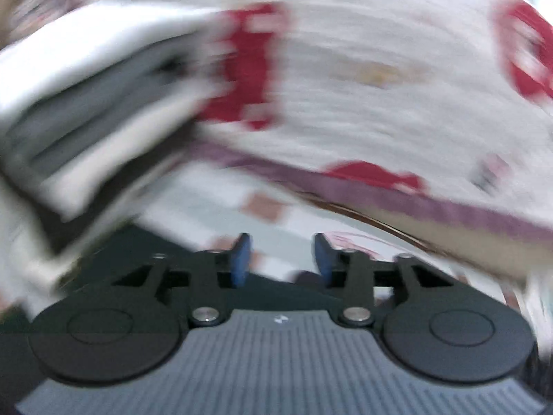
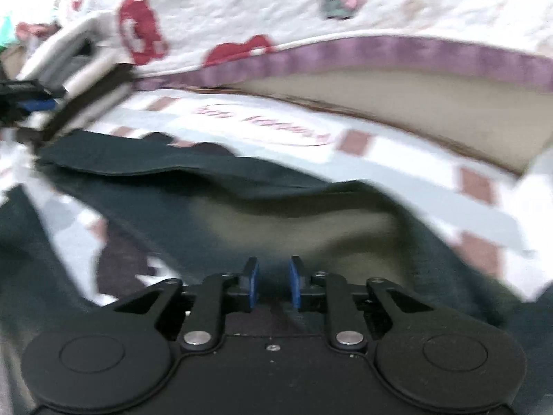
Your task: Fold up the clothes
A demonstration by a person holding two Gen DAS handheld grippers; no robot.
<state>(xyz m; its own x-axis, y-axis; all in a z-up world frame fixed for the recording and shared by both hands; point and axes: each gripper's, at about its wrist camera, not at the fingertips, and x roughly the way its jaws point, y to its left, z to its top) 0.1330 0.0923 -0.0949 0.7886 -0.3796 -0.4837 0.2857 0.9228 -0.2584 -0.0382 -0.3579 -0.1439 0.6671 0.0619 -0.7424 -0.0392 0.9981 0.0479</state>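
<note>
A dark teal garment [image 2: 262,200] lies spread on the patterned bed sheet [image 2: 397,159], rumpled, with one edge folded over at the left. My right gripper [image 2: 273,285] is right above it, its blue pads apart with nothing between them. My left gripper [image 1: 280,259] is open and empty, just past the garment's dark edge [image 1: 276,285]; its view is blurred. It also shows at the far left of the right wrist view [image 2: 24,105], beside a stack of folded white, grey and black clothes [image 2: 79,69], which also shows in the left wrist view [image 1: 96,103].
A white quilt with red motifs and a purple border [image 2: 345,17] lies bunched behind the garment, its edge lifted off the sheet; it fills the top of the left wrist view [image 1: 380,86]. The sheet is white with pink squares.
</note>
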